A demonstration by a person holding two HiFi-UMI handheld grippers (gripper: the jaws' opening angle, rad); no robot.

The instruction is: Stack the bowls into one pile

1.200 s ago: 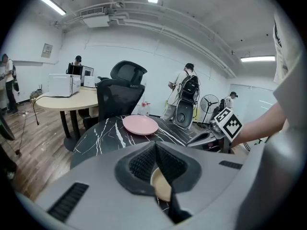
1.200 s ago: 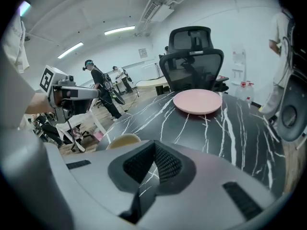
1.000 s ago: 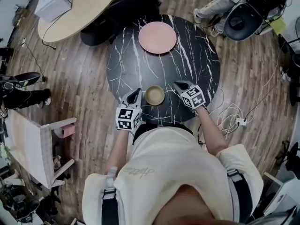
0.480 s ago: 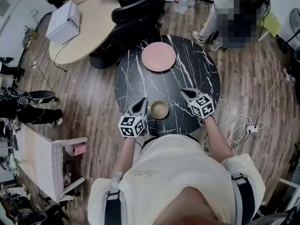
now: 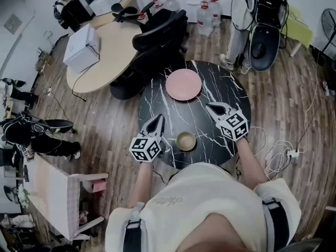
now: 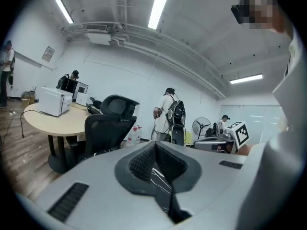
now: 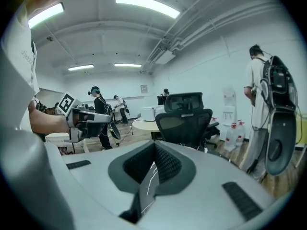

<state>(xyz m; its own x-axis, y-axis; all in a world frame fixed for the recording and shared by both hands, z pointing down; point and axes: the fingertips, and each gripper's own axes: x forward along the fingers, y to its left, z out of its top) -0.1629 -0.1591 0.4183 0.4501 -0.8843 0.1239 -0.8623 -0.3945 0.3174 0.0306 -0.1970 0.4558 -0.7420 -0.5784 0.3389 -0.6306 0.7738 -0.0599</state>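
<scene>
A small tan bowl [image 5: 186, 140] stands near the front edge of the round black marble table [image 5: 195, 121]. A pink plate-like bowl [image 5: 183, 84] lies at the table's far side. My left gripper [image 5: 158, 119] hovers left of the tan bowl, raised above the table, jaws shut with nothing in them. My right gripper [image 5: 213, 107] hovers right of the bowl, also shut and holding nothing. In the left gripper view the left gripper [image 6: 154, 145] points level across the room. The right gripper [image 7: 154, 145] does the same in the right gripper view; neither shows the bowls.
A black office chair [image 5: 157, 41] stands between the marble table and a beige round table [image 5: 105, 49] carrying a white box [image 5: 82, 46]. Water bottles [image 5: 205, 14] and a person [image 5: 239, 14] are beyond. Cables and a power strip [image 5: 289, 152] lie on the wooden floor at right.
Both grippers have risen away from the tabletop and tilted up toward level. The tan bowl stays where it was. The head view has tipped up, showing more of the room.
</scene>
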